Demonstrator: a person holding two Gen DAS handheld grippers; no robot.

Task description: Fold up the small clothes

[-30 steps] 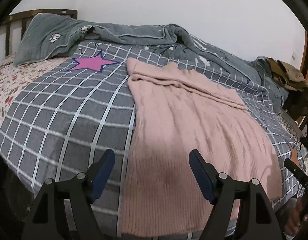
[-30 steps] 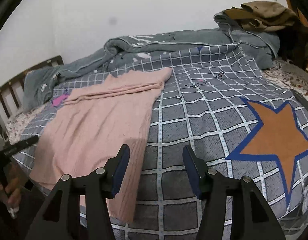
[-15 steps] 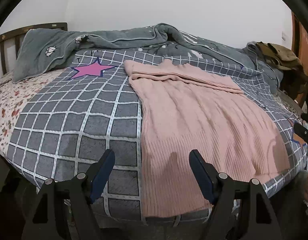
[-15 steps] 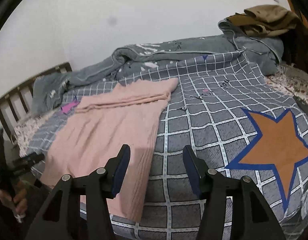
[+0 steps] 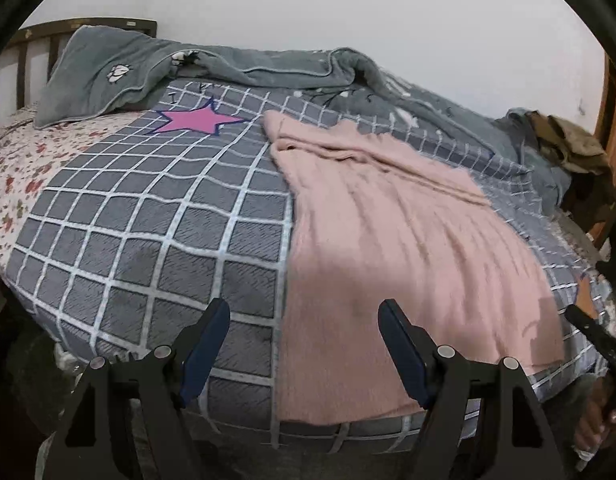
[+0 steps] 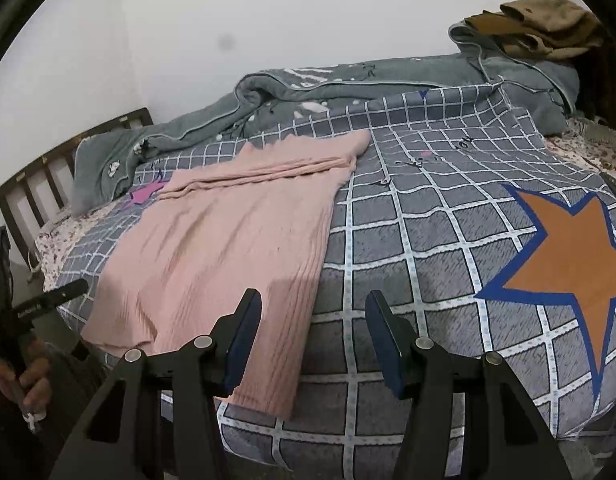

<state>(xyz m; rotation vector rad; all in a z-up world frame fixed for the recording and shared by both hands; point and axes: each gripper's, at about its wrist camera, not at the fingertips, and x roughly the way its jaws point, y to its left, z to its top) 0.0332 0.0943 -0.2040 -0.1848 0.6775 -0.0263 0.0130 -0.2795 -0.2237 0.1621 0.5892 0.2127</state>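
A pink ribbed knit garment (image 5: 391, 248) lies flat on the grey checked bedspread (image 5: 148, 240), its far end folded over in a narrow band. It also shows in the right wrist view (image 6: 228, 248). My left gripper (image 5: 304, 344) is open and empty, hovering over the garment's near left corner at the bed's front edge. My right gripper (image 6: 313, 336) is open and empty, over the garment's near right corner. Neither gripper touches the cloth.
A rumpled grey-green blanket (image 5: 228, 68) runs along the back of the bed by the wall. Brown clothes (image 6: 539, 24) sit piled at the far right. A wooden headboard (image 6: 40, 184) stands at the left. An orange star (image 6: 563, 260) marks the bedspread.
Both grippers have drawn back slightly and then come in again over the garment's near hem. The garment has not moved. Both grippers stay open.
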